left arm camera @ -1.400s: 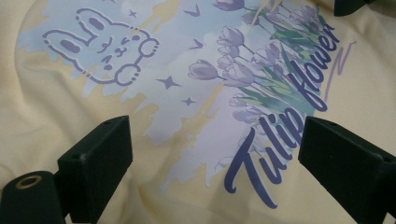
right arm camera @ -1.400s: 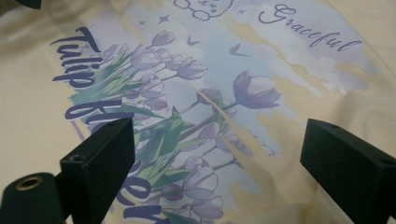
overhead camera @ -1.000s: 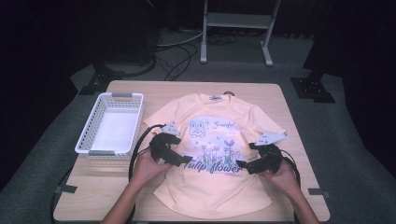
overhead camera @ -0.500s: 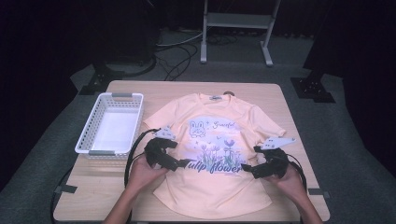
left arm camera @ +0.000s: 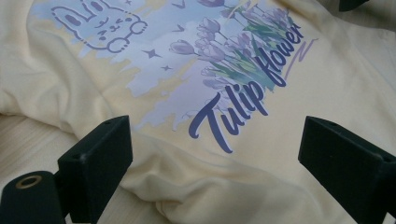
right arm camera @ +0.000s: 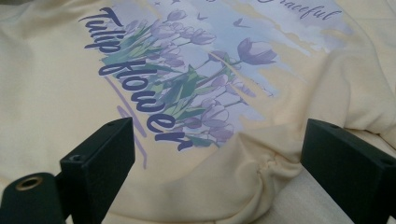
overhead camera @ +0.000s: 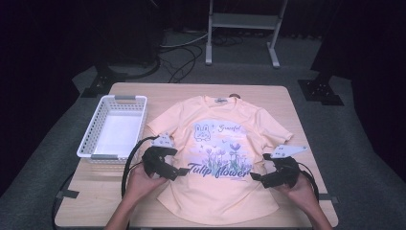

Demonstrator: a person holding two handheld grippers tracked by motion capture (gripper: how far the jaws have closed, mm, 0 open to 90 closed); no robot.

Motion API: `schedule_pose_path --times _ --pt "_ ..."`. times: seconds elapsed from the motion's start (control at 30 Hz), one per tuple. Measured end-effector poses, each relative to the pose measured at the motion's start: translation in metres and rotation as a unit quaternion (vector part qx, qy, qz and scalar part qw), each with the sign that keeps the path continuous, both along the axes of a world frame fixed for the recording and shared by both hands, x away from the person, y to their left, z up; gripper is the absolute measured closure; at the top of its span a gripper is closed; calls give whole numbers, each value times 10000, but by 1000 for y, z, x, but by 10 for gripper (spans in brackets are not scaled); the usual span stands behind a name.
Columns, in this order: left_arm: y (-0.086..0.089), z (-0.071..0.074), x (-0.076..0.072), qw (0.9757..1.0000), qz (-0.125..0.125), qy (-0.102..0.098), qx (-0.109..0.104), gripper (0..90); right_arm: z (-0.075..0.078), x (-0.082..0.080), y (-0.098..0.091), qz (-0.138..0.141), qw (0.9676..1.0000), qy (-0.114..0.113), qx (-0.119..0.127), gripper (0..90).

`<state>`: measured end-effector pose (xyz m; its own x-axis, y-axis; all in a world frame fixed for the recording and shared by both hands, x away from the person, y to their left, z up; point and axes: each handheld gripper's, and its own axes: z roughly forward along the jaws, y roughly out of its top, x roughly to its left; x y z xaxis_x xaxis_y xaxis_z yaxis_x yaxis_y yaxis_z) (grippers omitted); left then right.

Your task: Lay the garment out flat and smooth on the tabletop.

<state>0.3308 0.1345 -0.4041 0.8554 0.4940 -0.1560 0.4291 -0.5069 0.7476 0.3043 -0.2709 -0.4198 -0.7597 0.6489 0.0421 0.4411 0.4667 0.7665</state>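
Observation:
A pale yellow T-shirt (overhead camera: 218,189) with a rabbit and "Tulip flower" print lies flat, front up, on the wooden table (overhead camera: 268,96). My left gripper (overhead camera: 181,171) is at the shirt's left side edge, jaws wide apart over the fabric (left arm camera: 210,182), nothing held between them. My right gripper (overhead camera: 254,177) is at the shirt's right side edge, also open, pointing at a small bunched fold in the cloth (right arm camera: 261,163). Each is held by a hand coming in from the table's near edge.
A white slotted basket (overhead camera: 114,125) with nothing in it stands at the table's left, just beyond my left gripper. Black cables (overhead camera: 131,158) loop from both grippers. A metal stand (overhead camera: 242,28) and floor cables lie beyond the far edge.
Both grippers have slid a little toward the near edge along the shirt's sides and turned inward. The shirt has not visibly moved.

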Motion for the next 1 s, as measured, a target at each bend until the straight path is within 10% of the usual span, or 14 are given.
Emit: schedule_pose_path --times 1.0 --pt "20 6 -39 9998 -63 -190 14 97 -2 -39 -25 -132 9998 -90 117 97"
